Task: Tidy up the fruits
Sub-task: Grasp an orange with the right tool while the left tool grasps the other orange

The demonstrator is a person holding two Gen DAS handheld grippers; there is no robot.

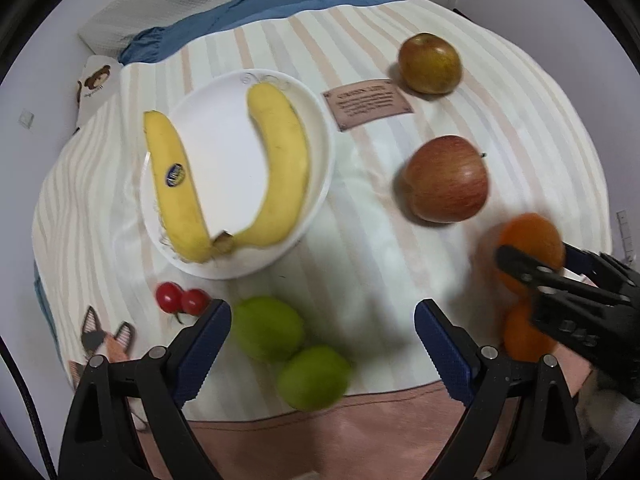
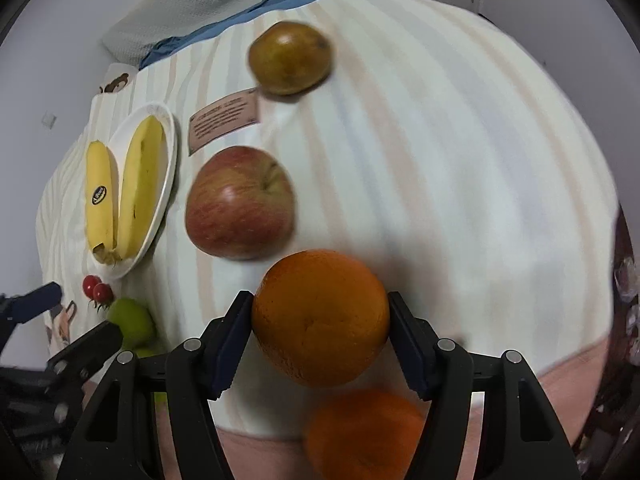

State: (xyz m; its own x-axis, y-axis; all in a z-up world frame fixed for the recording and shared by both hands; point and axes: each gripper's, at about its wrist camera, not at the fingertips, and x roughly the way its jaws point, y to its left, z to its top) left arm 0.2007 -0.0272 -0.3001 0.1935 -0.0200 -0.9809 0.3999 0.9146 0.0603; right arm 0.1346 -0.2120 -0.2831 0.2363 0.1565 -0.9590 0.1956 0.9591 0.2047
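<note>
- An orange (image 2: 320,318) is held between the two pads of the right gripper (image 2: 320,320), seen at the centre of the right wrist view; it appears lifted above the striped cloth (image 2: 440,160).
- A second orange (image 2: 364,436) lies directly below it, at 6 o'clock. If the held fruit is squeezed off-centre, it is judged likely to roll out and strike this one.
- A red apple (image 2: 240,204) sits at 11 o'clock from the held orange, with a brownish apple (image 2: 290,58) further off at 12 o'clock. Either could be nudged if the orange is carried low.
- The left gripper (image 1: 322,320) is spread wide with nothing between its pads; two green fruits (image 1: 268,330) lie close beneath it.
- Two bananas (image 1: 176,188) rest on a white plate (image 1: 320,120) at 10 o'clock in the left view; one overhangs the rim and could be tipped off by a bump.
- Two cherry tomatoes (image 1: 182,300) lie just beside the left finger (image 1: 208,344) and could be sent rolling.
- The frames are motion-blurred, so contact with the cloth cannot be confirmed.
</note>
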